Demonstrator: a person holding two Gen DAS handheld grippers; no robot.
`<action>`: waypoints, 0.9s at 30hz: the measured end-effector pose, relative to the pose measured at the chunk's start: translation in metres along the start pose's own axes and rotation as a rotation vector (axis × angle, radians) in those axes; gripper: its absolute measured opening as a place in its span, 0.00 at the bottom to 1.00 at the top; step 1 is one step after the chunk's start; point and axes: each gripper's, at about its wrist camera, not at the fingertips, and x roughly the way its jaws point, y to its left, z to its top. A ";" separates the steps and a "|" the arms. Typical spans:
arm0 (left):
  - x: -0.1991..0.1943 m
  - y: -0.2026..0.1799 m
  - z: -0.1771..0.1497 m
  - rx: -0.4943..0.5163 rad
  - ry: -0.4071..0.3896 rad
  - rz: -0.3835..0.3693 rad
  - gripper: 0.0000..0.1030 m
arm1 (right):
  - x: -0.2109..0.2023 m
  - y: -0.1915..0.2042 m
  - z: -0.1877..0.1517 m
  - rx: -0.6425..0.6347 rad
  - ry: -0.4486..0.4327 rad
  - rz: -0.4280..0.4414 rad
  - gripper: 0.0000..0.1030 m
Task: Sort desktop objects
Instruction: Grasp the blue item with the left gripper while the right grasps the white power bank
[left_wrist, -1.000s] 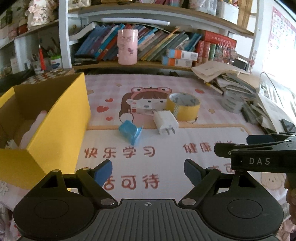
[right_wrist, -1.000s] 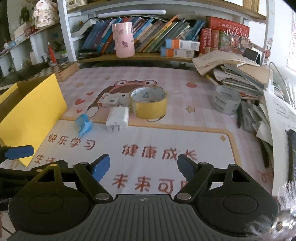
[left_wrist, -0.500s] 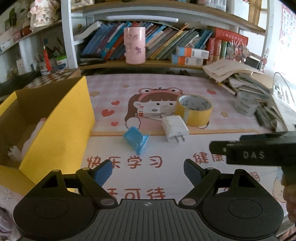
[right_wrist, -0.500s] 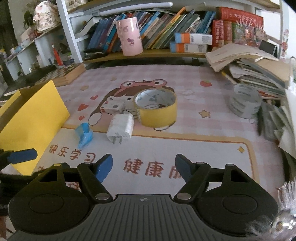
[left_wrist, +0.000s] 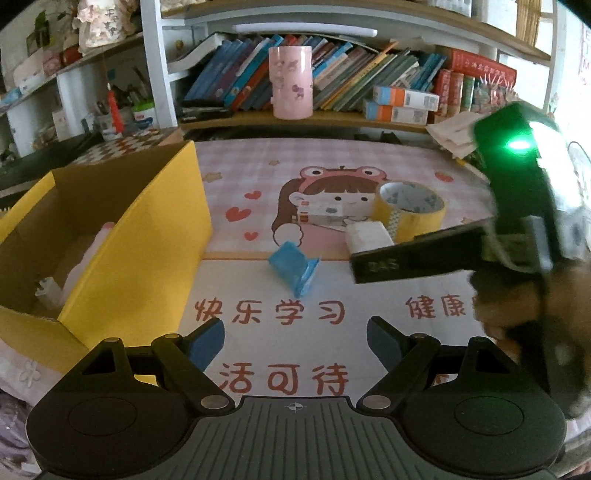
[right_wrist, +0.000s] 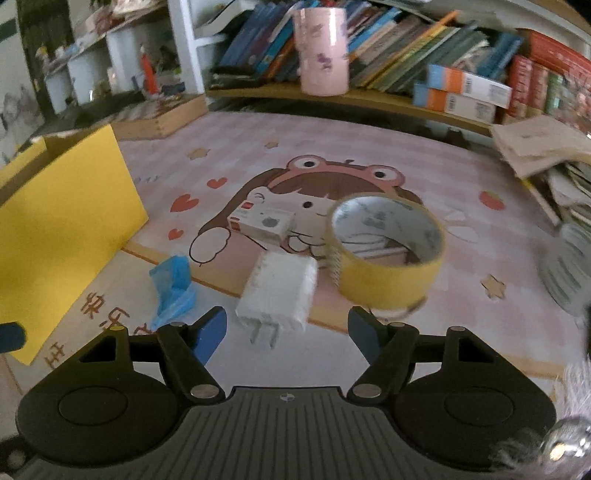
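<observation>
Right gripper (right_wrist: 287, 326) released, jaws just narrowing, white charger (right_wrist: 279, 290) at 12 o'clock between tips untouched, left gripper (left_wrist: 295, 338) released, blue clip (left_wrist: 293, 267) at 12 o'clock.

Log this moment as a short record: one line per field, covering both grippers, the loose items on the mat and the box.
left gripper: open, nothing between its fingers
right gripper: open, jaws just been closing, nothing between them, white charger just ahead
yellow tape roll: on the mat, right of the charger
blue clip: left of the charger
small white box: behind the charger
yellow cardboard box: open, at left, pale items inside
</observation>
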 end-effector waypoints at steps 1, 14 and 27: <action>0.000 0.000 -0.001 -0.003 -0.001 0.003 0.84 | 0.005 0.001 0.002 -0.007 0.010 0.000 0.68; -0.002 0.006 -0.003 -0.050 0.001 0.012 0.84 | 0.016 -0.001 0.008 -0.071 0.012 0.044 0.43; 0.034 -0.002 0.017 -0.058 0.015 -0.041 0.76 | -0.057 -0.040 -0.022 0.019 -0.065 -0.012 0.42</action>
